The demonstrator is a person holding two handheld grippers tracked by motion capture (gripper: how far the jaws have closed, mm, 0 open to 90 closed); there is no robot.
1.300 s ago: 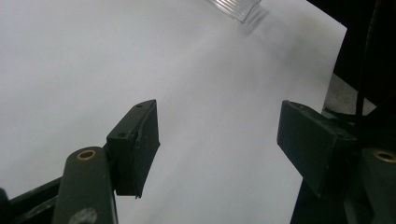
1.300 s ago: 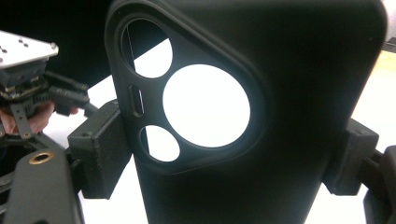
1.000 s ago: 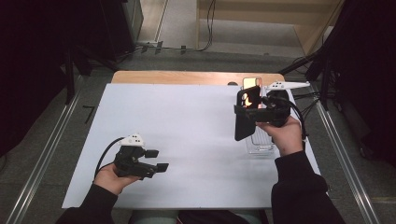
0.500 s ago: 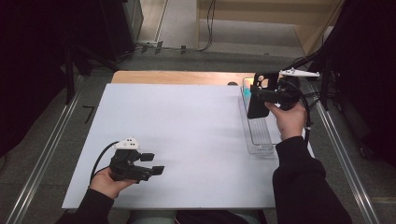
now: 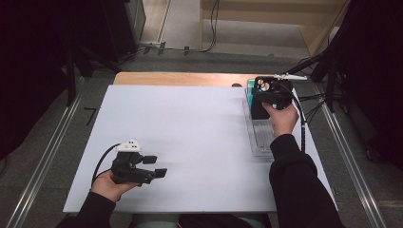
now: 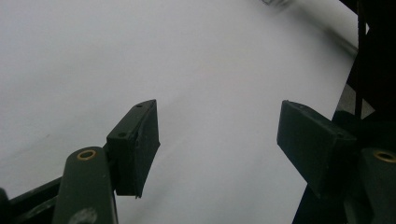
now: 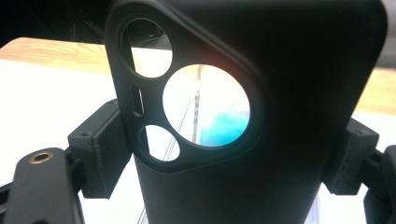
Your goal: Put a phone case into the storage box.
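The right gripper [image 7: 224,154] pinches a black plastic phone case with round camera cutouts [image 7: 261,116], held at two o'clock over a clear plastic tray [image 5: 260,137]. At seven o'clock on the white tabletop [image 5: 190,128], the left gripper [image 6: 217,140] rests, jaws spread and empty.

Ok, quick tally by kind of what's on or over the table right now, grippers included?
Grippers: 2, the left gripper open over the white table top, the right gripper shut on the case
Black phone case: 1
Clear tray: 1
Teal thing in the tray's far end: 1
Total: 5
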